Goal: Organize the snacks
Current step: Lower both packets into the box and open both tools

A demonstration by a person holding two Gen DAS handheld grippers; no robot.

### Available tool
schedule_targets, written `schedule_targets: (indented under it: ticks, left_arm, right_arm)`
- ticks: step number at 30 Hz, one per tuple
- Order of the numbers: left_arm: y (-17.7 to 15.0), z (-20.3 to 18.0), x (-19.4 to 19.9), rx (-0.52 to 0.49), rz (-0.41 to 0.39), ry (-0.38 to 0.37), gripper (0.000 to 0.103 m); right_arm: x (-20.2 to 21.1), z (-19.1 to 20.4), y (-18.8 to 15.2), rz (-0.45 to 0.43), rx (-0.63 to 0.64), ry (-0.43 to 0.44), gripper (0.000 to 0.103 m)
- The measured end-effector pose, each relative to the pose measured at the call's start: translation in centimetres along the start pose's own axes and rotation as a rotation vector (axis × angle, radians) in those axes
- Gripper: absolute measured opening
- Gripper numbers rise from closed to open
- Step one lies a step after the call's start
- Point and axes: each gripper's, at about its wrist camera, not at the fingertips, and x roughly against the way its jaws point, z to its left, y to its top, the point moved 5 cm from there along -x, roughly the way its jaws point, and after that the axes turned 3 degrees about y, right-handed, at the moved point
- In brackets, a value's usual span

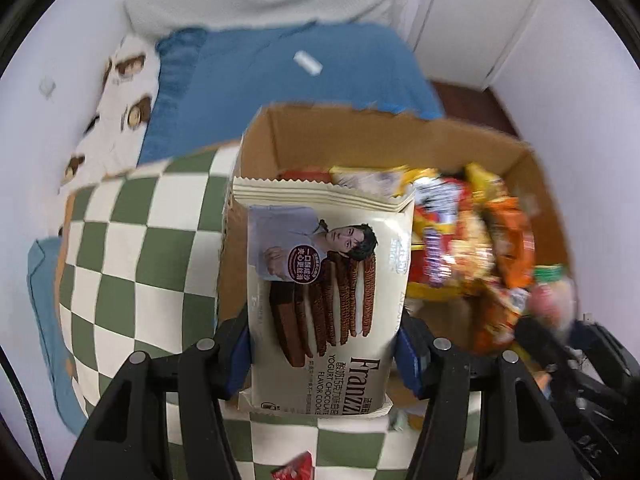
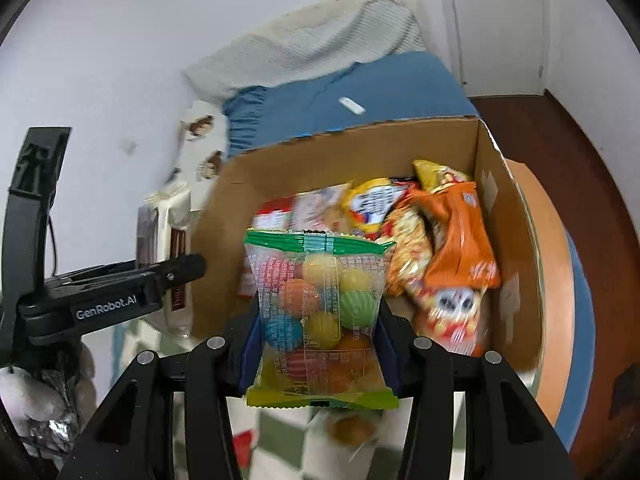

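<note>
You are gripping the cookie pack point(image 1: 326, 300) in the left gripper point(image 1: 324, 360) and the candy bag point(image 2: 318, 312) in the right gripper point(image 2: 316, 344), both over the box point(image 2: 344, 148); both packs are light, crinkly and slippery, so clench mid-body, gently.

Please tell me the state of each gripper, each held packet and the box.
Left gripper: shut on cream Franzzi cookie packet, sealed, held upright.
Right gripper: shut on clear packet of coloured balls, sealed.
Brown cardboard box: open on top, partly filled with snack bags.
</note>
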Motion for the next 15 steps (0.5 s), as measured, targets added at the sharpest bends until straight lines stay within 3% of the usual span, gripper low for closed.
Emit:
schedule_targets:
  ticks: [4, 8, 10, 11, 12, 13, 15]
  left_arm:
    - [0.3, 1.3, -3.9, 0.018, 0.104, 0.028, 0.057]
    - [-0.5, 1.4, -5.3, -0.008, 0.119, 0.055, 0.059]
    - [-0.8, 1.2, -5.1, -0.014, 0.102, 0.059, 0.060]
    - [-0.9, 1.1, -5.1, -0.014, 0.099, 0.057, 0.064]
    - [-1.1, 1.0, -5.1, -0.014, 0.103, 0.054, 0.078]
    - [-1.2, 0.8, -5.2, -0.013, 0.107, 0.034, 0.085]
    - [-1.6, 0.6, -5.2, -0.014, 0.113, 0.027, 0.088]
  right_arm:
    - [-3.8, -1.7, 0.7, 0.046, -0.025, -0.037, 0.051]
    - [-6.8, -2.7, 0.1, 0.109, -0.030, -0.053, 0.053]
    - [-7.9, -3.1, -0.3, 0.154, -0.038, -0.054, 0.066]
    - [-8.3, -3.3, -0.5, 0.174, -0.037, -0.064, 0.085]
    - [-8.5, -3.4, -0.7, 0.187, -0.030, -0.075, 0.095]
    - [-8.7, -3.5, -0.9, 0.193, -0.023, -0.084, 0.096]
    - [-9.0, -3.7, -1.0, 0.203, -0.017, -0.105, 0.096]
